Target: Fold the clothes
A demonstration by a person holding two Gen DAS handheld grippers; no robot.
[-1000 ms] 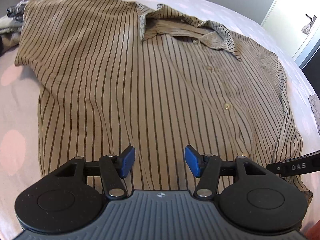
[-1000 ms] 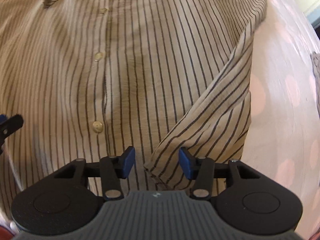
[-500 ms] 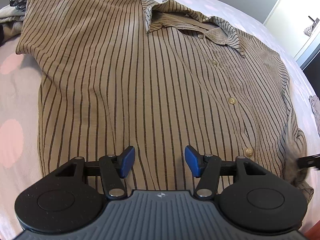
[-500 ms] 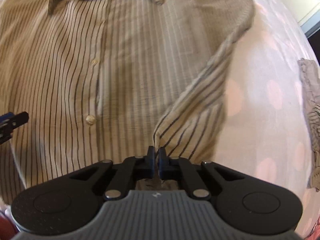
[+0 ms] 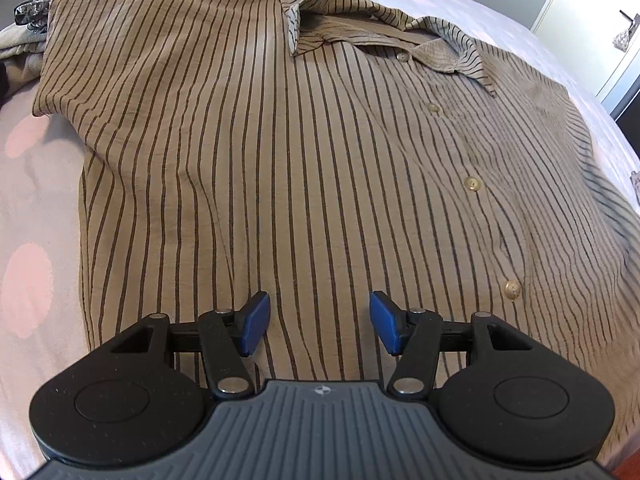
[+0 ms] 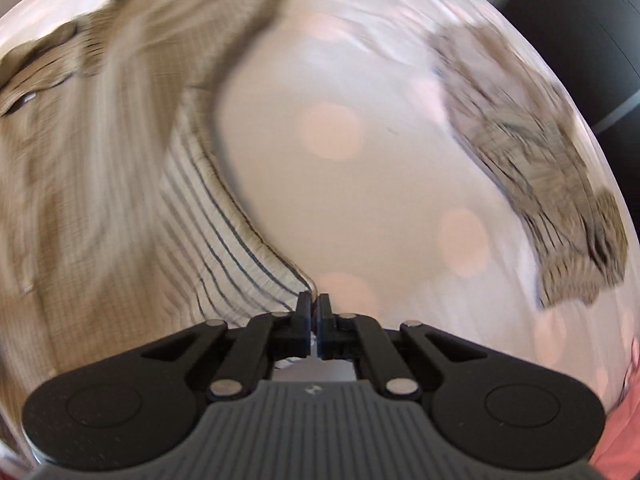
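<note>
My left gripper (image 5: 320, 328) hangs over the lower front of the striped shirt (image 5: 304, 152) with its blue pads (image 5: 253, 322) spread wide, nothing between them — the shirt lies flat, buttoned, collar far from me, on the pale spotted bedspread (image 5: 24, 208). My right gripper (image 6: 314, 312) is clenched on the shirt's sleeve edge (image 6: 240, 248), lifted off the bed — another striped garment (image 6: 532, 160) lies blurred off to the right.

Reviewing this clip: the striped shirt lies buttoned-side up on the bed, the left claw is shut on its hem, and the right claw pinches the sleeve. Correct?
Not quite. The left claw is open, hovering over the striped shirt with nothing between its pads, as the left wrist view shows. The right claw does pinch the sleeve.
</note>
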